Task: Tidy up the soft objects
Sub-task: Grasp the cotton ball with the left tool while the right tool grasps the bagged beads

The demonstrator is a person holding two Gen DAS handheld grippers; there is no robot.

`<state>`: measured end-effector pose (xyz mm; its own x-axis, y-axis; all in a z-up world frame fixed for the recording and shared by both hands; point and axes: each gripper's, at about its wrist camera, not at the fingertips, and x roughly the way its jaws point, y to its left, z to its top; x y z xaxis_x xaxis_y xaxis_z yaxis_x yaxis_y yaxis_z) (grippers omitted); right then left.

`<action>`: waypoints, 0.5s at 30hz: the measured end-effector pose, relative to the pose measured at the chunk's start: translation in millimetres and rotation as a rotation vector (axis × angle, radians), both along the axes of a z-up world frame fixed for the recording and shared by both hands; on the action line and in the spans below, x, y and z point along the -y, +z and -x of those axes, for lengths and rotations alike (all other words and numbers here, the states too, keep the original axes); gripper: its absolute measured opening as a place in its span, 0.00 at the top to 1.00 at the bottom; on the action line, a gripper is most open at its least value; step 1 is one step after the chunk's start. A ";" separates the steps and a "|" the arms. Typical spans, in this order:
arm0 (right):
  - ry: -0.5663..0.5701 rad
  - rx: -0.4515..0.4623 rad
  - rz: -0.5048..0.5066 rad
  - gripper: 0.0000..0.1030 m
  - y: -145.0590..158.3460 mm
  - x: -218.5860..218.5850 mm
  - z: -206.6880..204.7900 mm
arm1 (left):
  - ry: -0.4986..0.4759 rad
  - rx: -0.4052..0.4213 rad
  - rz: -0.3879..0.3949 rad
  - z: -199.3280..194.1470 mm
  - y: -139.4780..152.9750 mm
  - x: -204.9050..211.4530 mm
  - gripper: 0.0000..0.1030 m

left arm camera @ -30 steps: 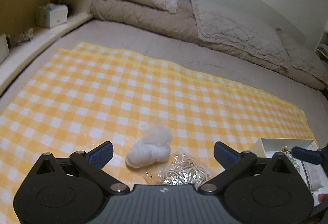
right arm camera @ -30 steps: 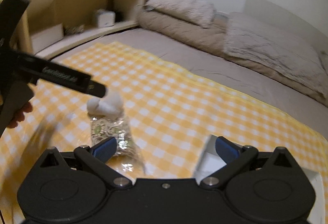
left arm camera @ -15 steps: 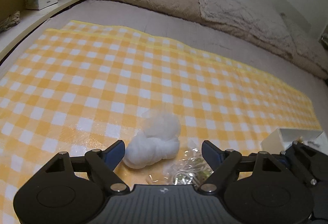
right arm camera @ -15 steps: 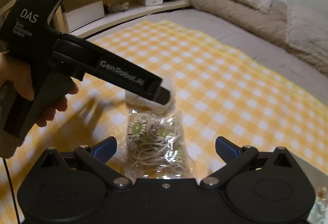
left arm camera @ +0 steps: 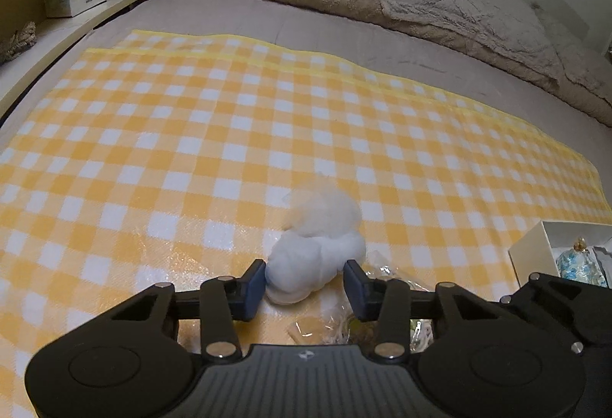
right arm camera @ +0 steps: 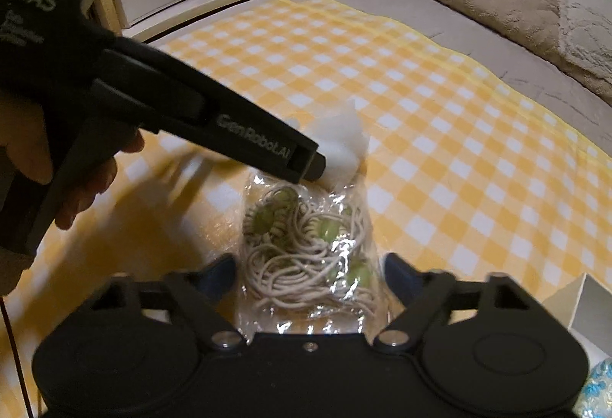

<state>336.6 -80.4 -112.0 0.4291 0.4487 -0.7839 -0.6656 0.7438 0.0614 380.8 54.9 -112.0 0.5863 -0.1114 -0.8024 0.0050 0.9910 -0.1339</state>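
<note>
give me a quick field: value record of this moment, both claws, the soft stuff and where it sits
left claw: fingers either side of the white cotton wad, near or touching it
right claw: open, straddling the clear bag of cord
cotton wad position: on the yellow checked cloth, just beyond the bag
white box: at the cloth's right edge, open, items inside
surface: grey bed under the cloth

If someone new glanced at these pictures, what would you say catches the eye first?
Probably the white fluffy wad lying on the yellow checked cloth, with the left gripper closing its fingers on either side of it. Just beside it, a clear bag of cord and green beads sits between the open fingers of the right gripper. A white box stands at the cloth's right edge.
</note>
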 end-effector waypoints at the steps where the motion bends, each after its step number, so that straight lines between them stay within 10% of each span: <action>1: -0.001 0.001 0.004 0.26 1.0 0.1 1.7 | -0.004 -0.001 -0.006 -0.2 0.4 1.4 0.68; 15: 0.004 0.030 0.023 0.44 22.8 17.5 28.8 | 0.001 0.022 0.003 14.8 24.3 0.6 0.76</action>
<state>307.8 -97.9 -89.3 0.4507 0.4325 -0.7809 -0.6699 0.7420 0.0243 366.0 54.3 -87.7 0.6036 -0.1131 -0.7892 0.0067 0.9906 -0.1369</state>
